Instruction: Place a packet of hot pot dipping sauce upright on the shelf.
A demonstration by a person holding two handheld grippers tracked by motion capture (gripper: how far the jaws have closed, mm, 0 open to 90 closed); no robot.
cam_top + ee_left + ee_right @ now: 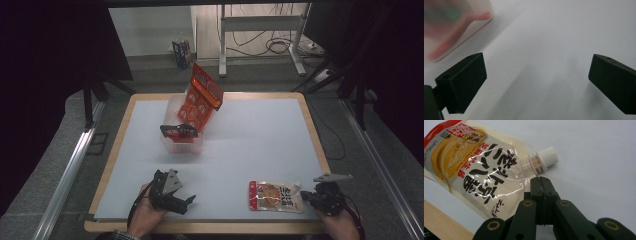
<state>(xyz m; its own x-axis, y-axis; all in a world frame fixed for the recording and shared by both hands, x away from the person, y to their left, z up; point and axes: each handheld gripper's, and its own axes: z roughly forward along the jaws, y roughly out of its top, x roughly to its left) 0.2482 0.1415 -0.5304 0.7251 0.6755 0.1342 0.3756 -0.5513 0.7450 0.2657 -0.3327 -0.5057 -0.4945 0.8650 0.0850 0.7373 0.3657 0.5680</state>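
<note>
A pale spouted pouch (274, 196) with red and yellow print lies flat near the table's front right edge. In the right gripper view the pouch (474, 167) reaches up to its white screw cap (547, 157). My right gripper (306, 196) is shut, and its tips (540, 180) sit at the pouch's corner just below the spout. I see nothing between the jaws. My left gripper (187, 204) rests at the front left, held by a hand. It is open (536, 75) over bare white table.
A clear plastic tub (172, 107) stands at the middle left with tall red packets (202, 100) leaning out of it and a dark object (177, 130) across its front. The tub (454, 32) looks blurred in the left gripper view. A wooden rim (200, 227) frames the white top.
</note>
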